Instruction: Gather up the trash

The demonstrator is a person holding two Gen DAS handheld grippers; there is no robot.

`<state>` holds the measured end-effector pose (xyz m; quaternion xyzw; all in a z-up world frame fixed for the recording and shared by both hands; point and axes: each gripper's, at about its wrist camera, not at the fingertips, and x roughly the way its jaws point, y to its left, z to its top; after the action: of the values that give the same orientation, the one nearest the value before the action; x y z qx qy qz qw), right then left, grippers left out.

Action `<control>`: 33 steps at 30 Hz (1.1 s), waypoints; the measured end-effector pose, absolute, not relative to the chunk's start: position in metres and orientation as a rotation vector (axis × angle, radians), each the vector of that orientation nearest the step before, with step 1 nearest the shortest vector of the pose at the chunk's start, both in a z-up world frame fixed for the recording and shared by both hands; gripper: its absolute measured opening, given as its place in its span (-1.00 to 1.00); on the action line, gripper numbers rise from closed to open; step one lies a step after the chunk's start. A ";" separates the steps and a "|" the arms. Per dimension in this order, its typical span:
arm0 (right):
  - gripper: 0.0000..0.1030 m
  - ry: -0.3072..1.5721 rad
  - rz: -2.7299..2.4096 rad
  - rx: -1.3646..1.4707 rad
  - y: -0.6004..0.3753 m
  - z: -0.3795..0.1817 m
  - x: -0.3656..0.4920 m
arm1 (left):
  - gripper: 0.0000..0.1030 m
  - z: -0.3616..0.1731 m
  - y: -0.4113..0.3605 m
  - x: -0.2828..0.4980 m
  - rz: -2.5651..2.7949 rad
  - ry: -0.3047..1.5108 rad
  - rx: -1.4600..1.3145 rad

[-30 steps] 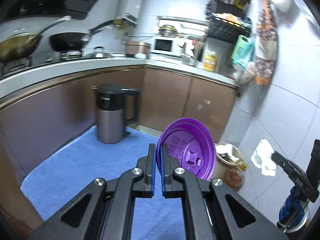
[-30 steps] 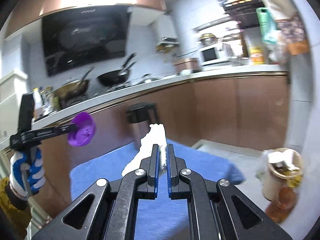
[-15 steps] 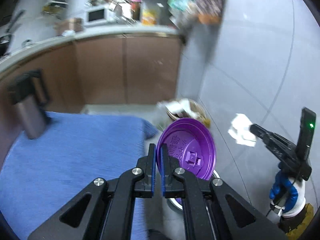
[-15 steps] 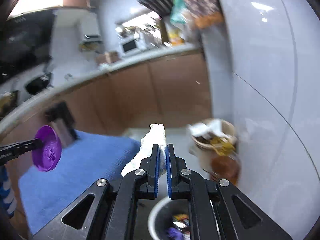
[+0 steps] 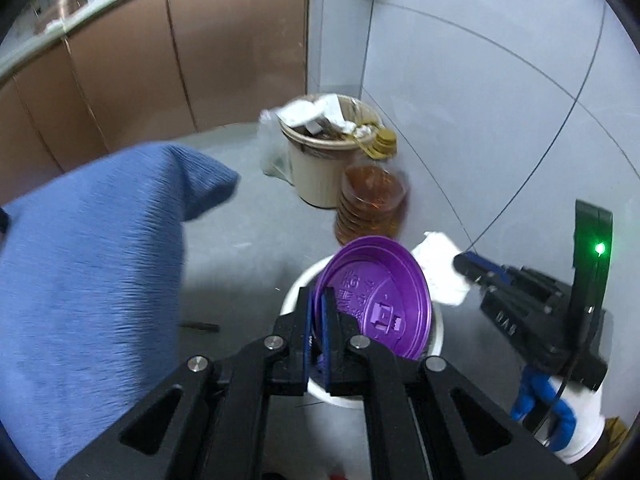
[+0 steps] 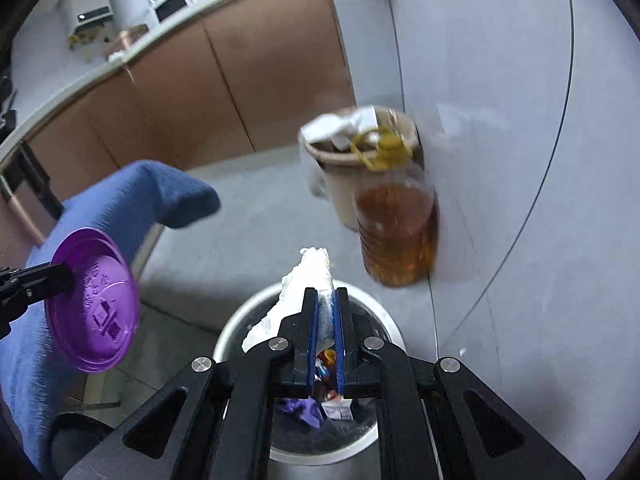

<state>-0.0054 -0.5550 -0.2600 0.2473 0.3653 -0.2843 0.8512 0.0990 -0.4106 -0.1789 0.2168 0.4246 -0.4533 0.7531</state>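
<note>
Purple round plastic cup lid (image 5: 378, 300), embossed, held edge-on by the left gripper (image 5: 319, 312), whose blue-padded jaws are pinched nearly together on its rim; lid hangs tilted above the white round waste bin (image 5: 434, 336) on the grey floor. Left gripper points downward and forward over the bin's near rim.

White crumpled paper tissue (image 6: 310, 276), clamped by the right gripper (image 6: 325, 312), jaws narrowed to a slim gap around it; tissue stands up past the fingertips, directly over the same bin (image 6: 384, 316), which holds mixed coloured scraps. Right gripper angles steeply down at the bin's mouth; in the left view it reaches in from the right, gripped by a hand in a white and blue glove (image 5: 560, 420).

Beige plastic bucket (image 5: 316, 172), stuffed with paper and wrappers, stands by the grey tiled wall. Clear ribbed bottle of amber liquid with yellow cap (image 6: 396, 232), just beside the bucket. Blue textured cloth (image 5: 88, 272) covers a surface to the left of the bin
</note>
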 end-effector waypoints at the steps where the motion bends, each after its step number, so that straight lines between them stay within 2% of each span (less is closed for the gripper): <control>1: -0.77 0.778 -0.597 0.532 -0.555 -0.265 -0.005 | -0.89 -0.185 -0.414 0.099 -1.010 0.945 0.452; 3: -0.77 0.794 -0.603 0.551 -0.558 -0.276 -0.005 | -0.89 -0.196 -0.418 0.102 -1.042 1.010 0.407; 7: -0.48 0.816 -0.625 0.571 -0.562 -0.286 -0.008 | -0.88 -0.199 -0.420 0.103 -1.043 1.024 0.398; 12: -0.46 0.814 -0.636 0.580 -0.560 -0.282 -0.009 | -0.88 -0.183 -0.406 0.105 -1.030 0.989 0.365; 15: -0.34 0.798 -0.624 0.564 -0.556 -0.271 -0.004 | -0.87 -0.166 -0.389 0.107 -1.007 0.948 0.332; 16: -0.30 0.791 -0.618 0.553 -0.553 -0.265 -0.002 | -0.83 -0.160 -0.381 0.108 -0.994 0.931 0.322; 18: -0.23 0.770 -0.603 0.524 -0.544 -0.249 0.005 | -0.54 -0.146 -0.363 0.111 -0.964 0.887 0.302; 19: -0.18 0.760 -0.594 0.515 -0.541 -0.242 0.007 | -0.22 -0.137 -0.352 0.112 -0.936 0.855 0.290; 20: -0.12 0.743 -0.577 0.501 -0.534 -0.232 0.012 | -0.03 -0.131 -0.343 0.113 -0.918 0.833 0.280; 27: 0.09 0.675 -0.444 0.397 -0.475 -0.174 0.046 | 0.01 -0.077 -0.254 0.123 -0.732 0.653 0.194; 30: 0.18 0.651 -0.364 0.338 -0.439 -0.151 0.066 | 0.14 -0.057 -0.207 0.124 -0.610 0.567 0.162; 32: 0.43 0.634 -0.316 0.307 -0.416 -0.136 0.077 | 0.23 -0.048 -0.182 0.124 -0.545 0.531 0.143; 33: 0.46 0.626 -0.297 0.294 -0.408 -0.130 0.081 | 0.25 -0.044 -0.168 0.125 -0.511 0.513 0.131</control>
<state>0.0809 -0.4079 -0.1302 0.1437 0.3054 -0.1452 0.9300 0.1248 -0.1678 -0.0439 0.0640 0.2506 -0.2498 0.9331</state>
